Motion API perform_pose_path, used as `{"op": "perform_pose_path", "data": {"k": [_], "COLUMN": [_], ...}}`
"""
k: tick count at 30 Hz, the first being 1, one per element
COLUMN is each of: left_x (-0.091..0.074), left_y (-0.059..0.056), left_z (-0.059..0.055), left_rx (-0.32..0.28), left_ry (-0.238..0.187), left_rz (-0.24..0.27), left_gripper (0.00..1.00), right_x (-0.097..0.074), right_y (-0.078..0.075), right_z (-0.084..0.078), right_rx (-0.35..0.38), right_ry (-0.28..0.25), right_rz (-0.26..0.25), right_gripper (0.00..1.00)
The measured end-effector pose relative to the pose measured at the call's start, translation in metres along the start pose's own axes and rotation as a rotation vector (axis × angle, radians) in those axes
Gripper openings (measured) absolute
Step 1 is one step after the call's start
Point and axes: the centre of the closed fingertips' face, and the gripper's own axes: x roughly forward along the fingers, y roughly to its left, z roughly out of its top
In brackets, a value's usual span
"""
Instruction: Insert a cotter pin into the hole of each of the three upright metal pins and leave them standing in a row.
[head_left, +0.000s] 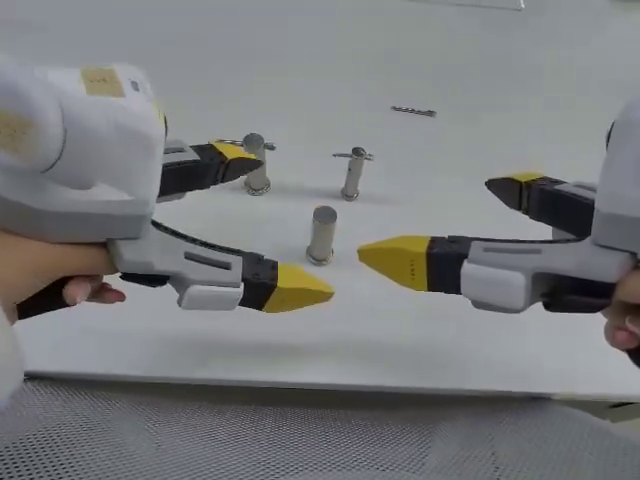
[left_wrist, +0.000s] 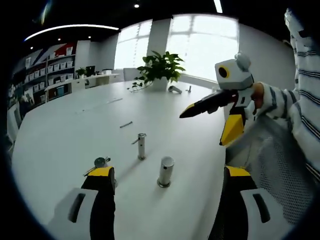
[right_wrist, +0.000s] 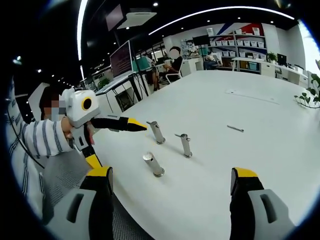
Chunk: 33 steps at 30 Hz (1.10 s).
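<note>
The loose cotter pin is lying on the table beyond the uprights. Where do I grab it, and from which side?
Take the loose cotter pin at mid-length from straight above, jaws across its thin shaft: it lies flat on the table, apart from the nearest upright pin. The open right gripper looks nearer.

No legible text or labels anywhere.

Bright windows (left_wrist: 200, 45) (potted plant (left_wrist: 159, 66) before them), seemingly shelves (left_wrist: 56, 75) beyond.
</note>
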Motion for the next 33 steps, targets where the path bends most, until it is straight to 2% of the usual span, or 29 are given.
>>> {"op": "perform_pose_path", "data": {"k": [2,4,6,10,12,13,17,21,22,24,27,28,30,32,33], "left_x": [-0.006,-0.010,-0.013,-0.018,-0.019,-0.021,-0.021,-0.021,-0.022,-0.023,-0.022,-0.022,-0.022,-0.024,-0.024], "left_y": [0.000,0.000,0.001,0.001,-0.002,0.004,0.008,0.002,0.004,0.006,0.010,0.008,0.007,0.009,0.009], "left_z": [0.007,0.009,0.003,-0.014,-0.019,-0.023,-0.025,-0.015,-0.012,-0.010,-0.013,-0.015,-0.016,-0.014,-0.011], "left_rx": [-0.022,-0.026,-0.015,0.010,-0.001,-0.015,-0.064,-0.100,-0.108,-0.067,-0.051,-0.027,-0.044,-0.073,-0.116], "left_ry": [-0.040,-0.057,-0.032,0.052,0.063,0.064,0.047,-0.015,-0.030,-0.039,-0.005,0.009,0.009,-0.016,-0.041], "left_rz": [0.008,0.020,0.041,0.077,0.078,0.079,0.109,0.099,0.115,0.145,0.196,0.180,0.174,0.188,0.185], "left_gripper": [0.91,0.99,0.99,0.99,0.99,0.99,0.99,0.99,0.99,0.99,0.94,0.93,0.93,0.91,0.91], "right_x": [0.001,0.002,0.003,0.003,0.002,0.002,0.002,0.000,0.000,0.000,0.000,0.000,0.000,0.001,0.001], "right_y": [0.001,0.002,0.001,0.001,0.001,0.001,0.000,-0.001,-0.002,-0.003,-0.004,-0.004,-0.004,-0.004,-0.004], "right_z": [0.000,-0.001,-0.003,-0.006,-0.006,-0.006,-0.007,-0.007,-0.007,-0.007,-0.008,-0.008,-0.009,-0.008,-0.008], "right_rx": [-0.014,-0.025,-0.031,-0.044,-0.048,-0.050,-0.053,-0.057,-0.055,-0.055,-0.059,-0.060,-0.060,-0.061,-0.061], "right_ry": [0.009,0.019,0.029,0.046,0.049,0.050,0.054,0.060,0.060,0.062,0.070,0.071,0.075,0.076,0.077], "right_rz": [0.002,0.001,0.000,-0.002,-0.004,-0.004,-0.006,-0.012,-0.013,-0.014,-0.015,-0.016,-0.014,-0.015,-0.015], "right_gripper": [0.97,0.97,0.97,0.96,0.96,0.96,0.96,0.96,0.96,0.96,0.96,0.96,0.96,0.96,0.96]}}
